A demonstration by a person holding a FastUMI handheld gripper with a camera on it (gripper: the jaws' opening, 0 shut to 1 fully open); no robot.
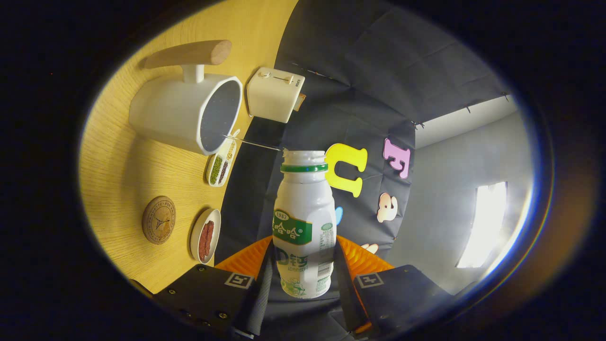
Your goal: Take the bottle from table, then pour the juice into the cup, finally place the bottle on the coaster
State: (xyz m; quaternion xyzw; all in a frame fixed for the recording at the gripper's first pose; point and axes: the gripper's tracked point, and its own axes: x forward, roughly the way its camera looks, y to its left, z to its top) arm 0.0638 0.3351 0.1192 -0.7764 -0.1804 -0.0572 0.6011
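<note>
On the wooden table (142,161) lie a round coaster (158,219), a white cup (187,111) with a wooden handle and two small dishes, while the gripper (303,265) clamps both fingers on the open white bottle (303,222), held between them, off the table.

Hand-held gripper (303,270) clamped on white bottle (304,222), both fingers pressing its sides, cap off. Cup (187,111) with wooden handle at 10 o'clock of the bottle; coaster (159,219) at 9 o'clock on the surface (128,175).
</note>
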